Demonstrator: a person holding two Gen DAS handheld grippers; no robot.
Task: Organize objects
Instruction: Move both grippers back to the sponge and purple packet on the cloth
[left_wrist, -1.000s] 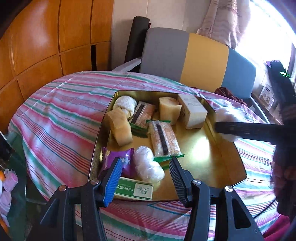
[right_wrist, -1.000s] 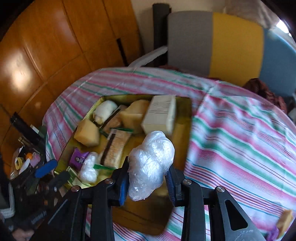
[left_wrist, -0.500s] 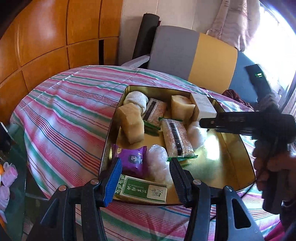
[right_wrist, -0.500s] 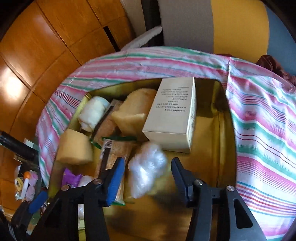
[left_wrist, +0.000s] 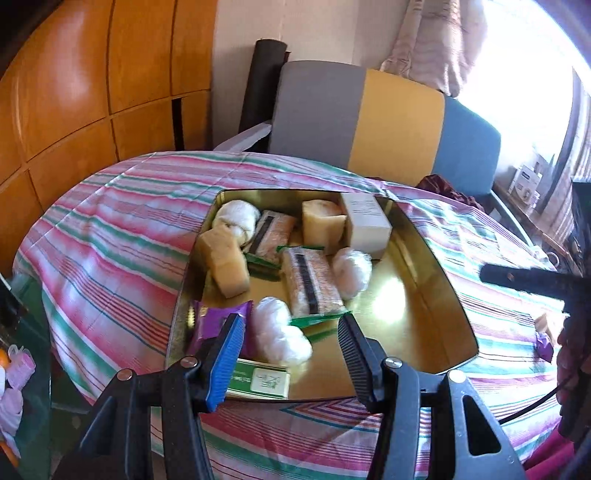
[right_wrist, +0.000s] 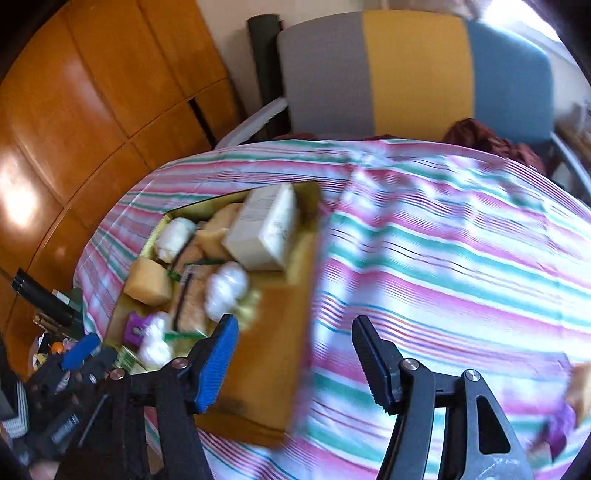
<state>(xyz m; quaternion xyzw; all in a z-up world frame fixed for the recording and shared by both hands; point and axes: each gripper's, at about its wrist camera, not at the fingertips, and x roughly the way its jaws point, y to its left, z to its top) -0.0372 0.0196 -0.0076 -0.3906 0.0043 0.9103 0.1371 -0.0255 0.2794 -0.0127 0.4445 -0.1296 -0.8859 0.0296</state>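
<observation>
My left claw (left_wrist: 291, 354) hangs spread and empty over the near edge of the gold tin (left_wrist: 436, 266) on the striped bench (left_wrist: 110, 236). My right claw (right_wrist: 291, 363) is likewise wide apart, holding nothing, past the tin's right side. Nearest in the tin I count one green box (left_wrist: 264, 380) and one purple packet (left_wrist: 214, 325). Next come two clear-wrapped balls (left_wrist: 280, 332), two striped bars (left_wrist: 312, 286) and two tan blocks (left_wrist: 225, 260). Farthest lie one white roll (left_wrist: 236, 219) and one white box (left_wrist: 367, 223).
</observation>
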